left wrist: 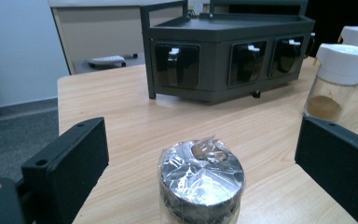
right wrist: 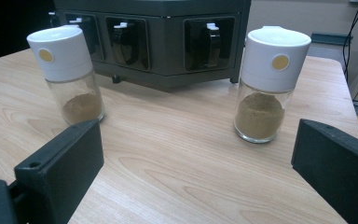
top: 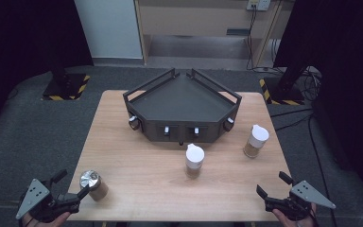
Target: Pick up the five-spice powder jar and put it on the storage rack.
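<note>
A dark corner-shaped rack (top: 147, 126) stands at the back of the wooden table (top: 142, 161), with small jars in its front slots. Two white-capped spice jars of brown powder stand in front of it, one in the middle (top: 194, 161) and one to the right (top: 255, 141). A foil-topped jar (top: 93, 185) stands at the front left. My left gripper (top: 73, 184) is open, and in the left gripper view the foil-topped jar (left wrist: 200, 186) sits between its wide jaws without touching them. My right gripper (top: 272, 183) is open at the front right with nothing in it, facing both white-capped jars (right wrist: 70, 74) (right wrist: 268, 84).
The rack (right wrist: 163, 46) fills the far middle of the table. Bare wood lies between the grippers and the jars. The table's front edge runs just under both hands. Dark floor, stand bases and cables surround the table.
</note>
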{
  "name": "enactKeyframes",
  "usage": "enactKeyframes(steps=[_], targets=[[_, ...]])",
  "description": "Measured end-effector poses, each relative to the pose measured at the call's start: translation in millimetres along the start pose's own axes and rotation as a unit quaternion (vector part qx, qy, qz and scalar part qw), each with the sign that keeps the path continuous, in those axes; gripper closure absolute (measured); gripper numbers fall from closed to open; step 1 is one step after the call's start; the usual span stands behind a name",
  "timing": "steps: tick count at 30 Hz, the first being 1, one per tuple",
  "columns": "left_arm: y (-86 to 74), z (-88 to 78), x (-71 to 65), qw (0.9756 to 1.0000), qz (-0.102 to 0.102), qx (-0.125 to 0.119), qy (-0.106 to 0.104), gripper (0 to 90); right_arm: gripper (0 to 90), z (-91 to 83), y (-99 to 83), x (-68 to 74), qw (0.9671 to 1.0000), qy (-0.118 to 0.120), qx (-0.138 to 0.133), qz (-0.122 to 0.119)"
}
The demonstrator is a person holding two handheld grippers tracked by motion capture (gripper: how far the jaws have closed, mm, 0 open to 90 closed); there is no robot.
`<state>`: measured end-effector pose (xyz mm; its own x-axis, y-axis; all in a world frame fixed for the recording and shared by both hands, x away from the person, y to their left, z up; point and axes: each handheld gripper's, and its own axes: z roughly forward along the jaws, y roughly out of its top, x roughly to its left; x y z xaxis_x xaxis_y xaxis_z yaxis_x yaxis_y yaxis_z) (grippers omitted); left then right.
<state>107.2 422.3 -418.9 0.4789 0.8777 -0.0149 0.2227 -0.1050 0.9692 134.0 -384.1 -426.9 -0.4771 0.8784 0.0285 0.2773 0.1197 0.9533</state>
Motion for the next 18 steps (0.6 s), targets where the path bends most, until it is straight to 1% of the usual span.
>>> enactKeyframes(steps=[8,10,15,18], targets=[[13.4,-0.5,5.2,0.9998,0.004,0.02,-0.006,2.5,2.4,0.6,-0.3,-1.1,1.0,0.001,0.001,0.002],[16.8,-0.4,5.4,0.9996,0.011,0.025,-0.007,2.5,2.4,0.7,-0.1,-0.9,1.0,0.001,0.002,0.001],[17.8,4.3,11.5,0.9992,0.006,0.037,-0.015,2.5,2.6,1.1,-0.1,-1.2,1.0,0.002,0.003,0.002],[18.1,8.9,12.0,0.9986,0.011,0.049,-0.016,2.6,2.8,1.3,0.0,-1.1,1.0,0.002,0.003,0.002]])
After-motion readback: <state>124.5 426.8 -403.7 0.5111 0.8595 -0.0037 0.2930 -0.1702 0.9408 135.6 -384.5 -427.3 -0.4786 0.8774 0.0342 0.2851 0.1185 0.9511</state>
